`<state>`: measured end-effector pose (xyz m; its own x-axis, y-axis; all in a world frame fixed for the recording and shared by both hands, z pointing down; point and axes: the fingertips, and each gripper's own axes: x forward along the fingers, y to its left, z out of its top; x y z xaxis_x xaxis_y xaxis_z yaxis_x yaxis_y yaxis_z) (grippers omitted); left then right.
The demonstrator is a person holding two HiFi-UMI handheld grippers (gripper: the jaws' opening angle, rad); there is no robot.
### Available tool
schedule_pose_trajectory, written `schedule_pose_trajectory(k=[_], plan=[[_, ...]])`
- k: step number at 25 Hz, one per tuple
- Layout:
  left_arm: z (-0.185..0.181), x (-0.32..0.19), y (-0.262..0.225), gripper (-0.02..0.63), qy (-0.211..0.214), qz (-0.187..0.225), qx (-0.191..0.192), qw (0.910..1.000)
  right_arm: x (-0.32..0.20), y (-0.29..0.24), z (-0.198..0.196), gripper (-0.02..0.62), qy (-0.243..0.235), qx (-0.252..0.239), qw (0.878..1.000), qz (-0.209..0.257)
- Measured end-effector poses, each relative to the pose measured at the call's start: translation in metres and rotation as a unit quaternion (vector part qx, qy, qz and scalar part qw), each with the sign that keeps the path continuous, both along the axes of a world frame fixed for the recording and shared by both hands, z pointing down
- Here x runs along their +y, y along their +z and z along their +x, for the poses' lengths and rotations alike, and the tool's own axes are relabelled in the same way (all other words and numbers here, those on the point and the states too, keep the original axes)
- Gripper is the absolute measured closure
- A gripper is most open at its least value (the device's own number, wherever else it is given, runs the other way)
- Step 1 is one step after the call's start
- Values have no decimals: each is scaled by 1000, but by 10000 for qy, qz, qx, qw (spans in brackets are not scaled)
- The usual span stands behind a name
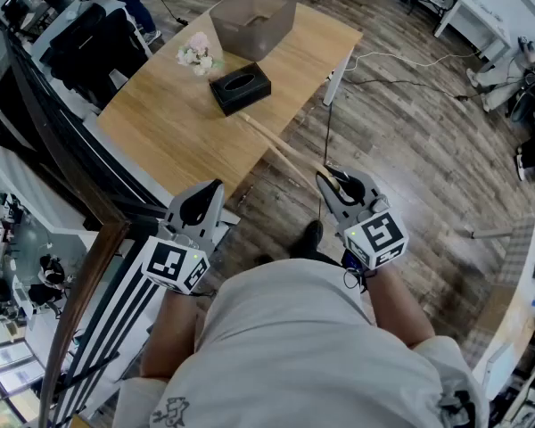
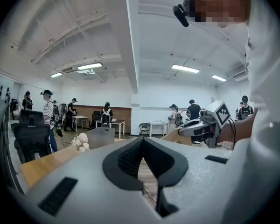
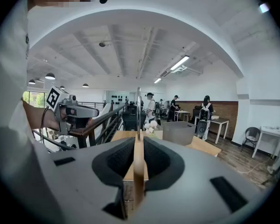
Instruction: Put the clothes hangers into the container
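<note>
My right gripper [image 1: 327, 179] [image 3: 138, 142] is shut on a wooden clothes hanger [image 1: 281, 154] [image 3: 138, 171]. The hanger's bar sticks out ahead over the near corner of the table, and its metal hook [image 3: 139, 111] stands up past the jaws. My left gripper [image 1: 214, 191] [image 2: 143, 141] is held level beside it, apart from the hanger, with its pads together at the tips and nothing between them. The grey container [image 1: 254, 20] [image 2: 100, 136] [image 3: 179, 132] stands at the far end of the wooden table [image 1: 169, 132], well ahead of both grippers.
On the table lie a black tissue box [image 1: 241, 87] and a bunch of pale flowers [image 1: 196, 53]. A dark railing [image 1: 62, 176] runs along the table's left side. A cable [image 1: 401, 61] crosses the wooden floor at the right. People stand in the background.
</note>
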<state>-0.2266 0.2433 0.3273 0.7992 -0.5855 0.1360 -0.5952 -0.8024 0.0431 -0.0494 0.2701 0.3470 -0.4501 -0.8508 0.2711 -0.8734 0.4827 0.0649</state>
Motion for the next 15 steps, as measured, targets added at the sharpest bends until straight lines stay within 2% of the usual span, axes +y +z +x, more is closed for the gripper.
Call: schedule_pose_trajectory(k=[6, 15], plan=[[27, -20, 9, 600, -19, -66, -6, 10000, -17, 7, 28, 534, -1, 51, 10000, -23], [93, -55, 20, 600, 25, -167, -91, 9998, -46, 19, 94, 534, 14, 36, 9999, -154]])
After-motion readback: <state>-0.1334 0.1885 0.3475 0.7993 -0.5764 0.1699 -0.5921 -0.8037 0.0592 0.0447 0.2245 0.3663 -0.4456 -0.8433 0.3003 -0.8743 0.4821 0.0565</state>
